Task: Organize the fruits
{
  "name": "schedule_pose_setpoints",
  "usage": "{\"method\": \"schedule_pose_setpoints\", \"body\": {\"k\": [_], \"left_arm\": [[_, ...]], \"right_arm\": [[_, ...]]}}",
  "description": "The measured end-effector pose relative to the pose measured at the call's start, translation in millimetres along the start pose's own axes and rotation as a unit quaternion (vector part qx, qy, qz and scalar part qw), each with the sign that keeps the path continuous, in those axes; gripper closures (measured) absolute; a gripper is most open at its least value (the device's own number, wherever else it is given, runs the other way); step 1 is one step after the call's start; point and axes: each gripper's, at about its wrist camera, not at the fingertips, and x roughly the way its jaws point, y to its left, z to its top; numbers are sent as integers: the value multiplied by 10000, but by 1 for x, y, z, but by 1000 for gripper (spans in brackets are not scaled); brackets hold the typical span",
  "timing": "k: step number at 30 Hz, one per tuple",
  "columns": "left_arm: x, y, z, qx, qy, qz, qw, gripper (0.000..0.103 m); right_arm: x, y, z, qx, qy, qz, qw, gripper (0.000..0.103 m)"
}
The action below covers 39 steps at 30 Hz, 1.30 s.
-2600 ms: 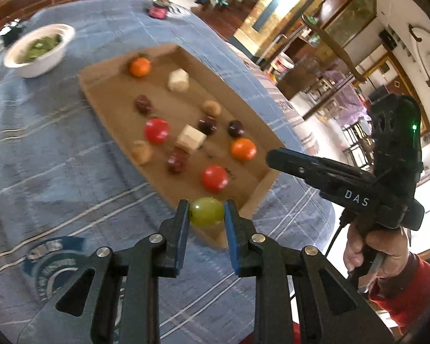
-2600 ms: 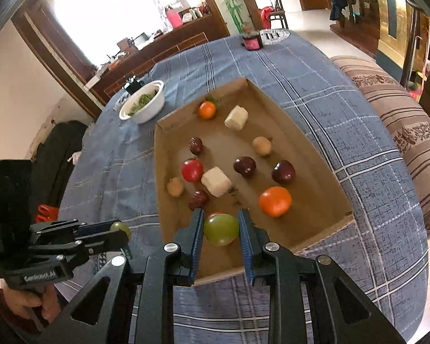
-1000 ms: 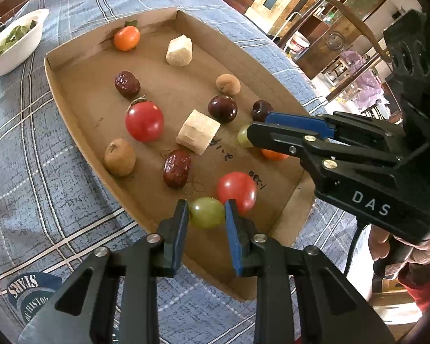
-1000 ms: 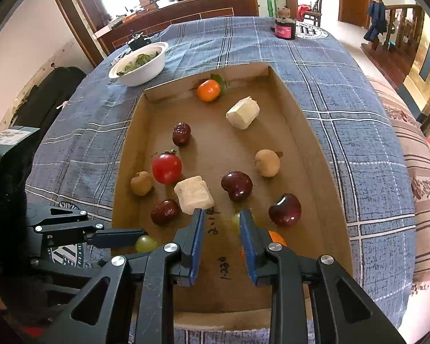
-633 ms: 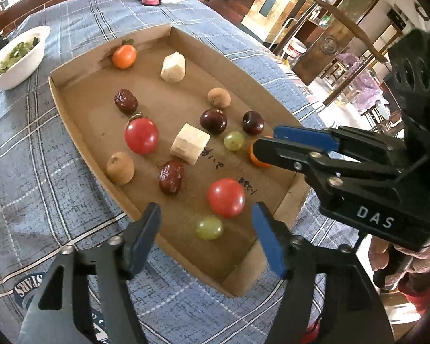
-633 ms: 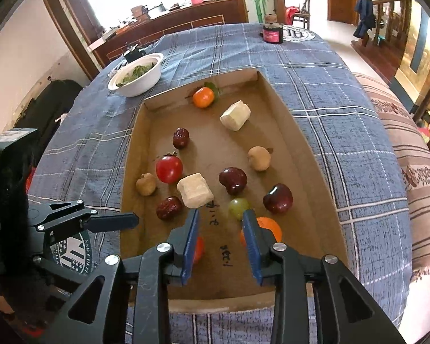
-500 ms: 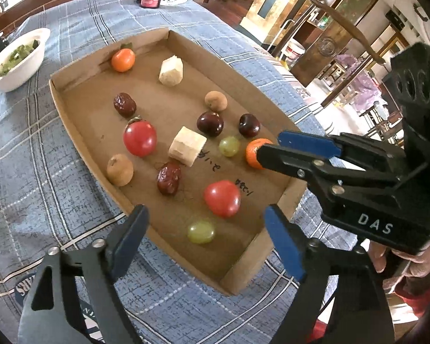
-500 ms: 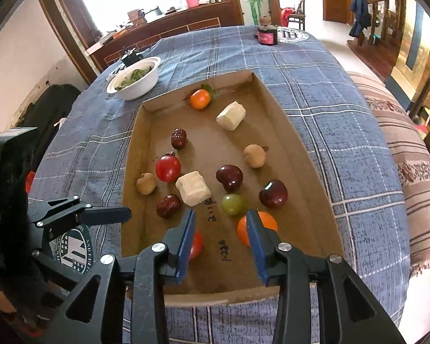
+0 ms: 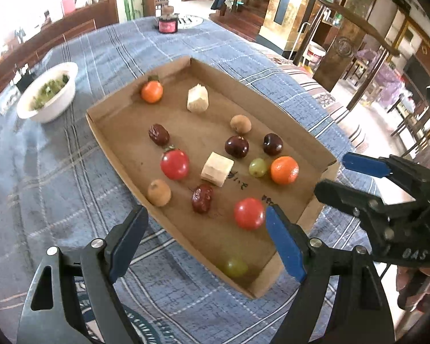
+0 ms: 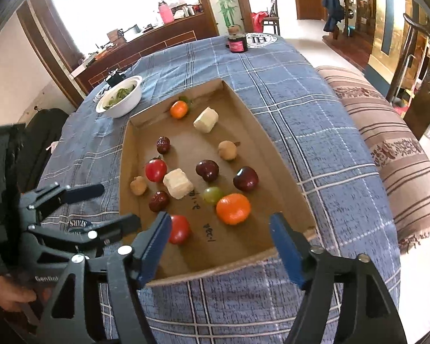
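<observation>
A shallow cardboard tray [image 9: 109,140] [image 10: 275,154] on the blue plaid tablecloth holds several fruits. One green grape [image 9: 236,267] lies in the tray's near corner. Another green grape [image 9: 257,167] [image 10: 212,195] lies beside an orange tangerine [image 9: 284,170] [image 10: 233,208]. Red tomatoes [image 9: 248,213] [image 10: 179,229], dark dates, cherries and pale cubes are spread around. My left gripper [image 9: 206,235] is open and empty above the near corner. My right gripper [image 10: 220,243] is open and empty above the tray's near edge; it also shows in the left wrist view [image 9: 349,175].
A white bowl of greens [image 9: 50,93] [image 10: 120,100] stands beyond the tray's far left corner. A small dark jar [image 9: 167,24] [image 10: 237,43] stands at the table's far side. A striped sofa [image 10: 392,143] runs along the table's right side.
My left gripper opened and let its green grape go into the tray's near corner. My right gripper let the other grape go beside the tangerine. Both grippers opened wide and drew back.
</observation>
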Motion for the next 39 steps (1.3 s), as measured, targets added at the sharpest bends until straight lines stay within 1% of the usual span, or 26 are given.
{"method": "schedule_pose_setpoints", "body": {"k": [2, 4, 6, 7, 8, 11, 13, 15, 20, 26, 29, 39], "left_arm": [[-5, -2, 0, 79, -76, 211, 9997, 19], [-12, -3, -1, 106, -159, 648, 9977, 19], [-16, -3, -3, 113, -217, 1126, 9933, 19], [-18, -2, -3, 119, -235, 1284, 9914, 19], [-19, -1, -3, 120, -254, 1272, 9915, 19], [-18, 5, -3, -61, -172, 960, 9952, 19], [-17, 8, -4, -185, -98, 822, 9964, 19], [-15, 6, -5, -168, -49, 808, 9966, 19], [-9, -6, -9, 56, 90, 880, 9961, 19], [-5, -11, -10, 110, 236, 718, 9971, 19], [-2, -13, -10, 143, 336, 565, 9977, 19], [-1, -18, -9, 359, 405, 511, 9972, 19]], "right_arm": [[-5, 2, -5, -61, 0, -95, 9999, 23], [-10, 4, -11, -100, 21, -179, 9998, 17], [-14, 4, -15, -89, 34, -228, 9997, 16], [-16, 5, -18, -73, 40, -254, 9996, 16], [-18, 5, -20, -53, 56, -289, 9996, 15], [-21, 6, -26, -9, 119, -405, 9991, 14], [-23, 7, -29, -11, 130, -502, 9987, 14], [-24, 9, -30, 4, 155, -550, 9984, 14], [-25, 10, -33, 124, 218, -595, 9979, 14], [-27, 12, -37, 239, 216, -668, 9972, 14], [-29, 13, -38, 273, 223, -703, 9969, 14], [-34, 16, -41, 411, 218, -874, 9951, 14]]}}
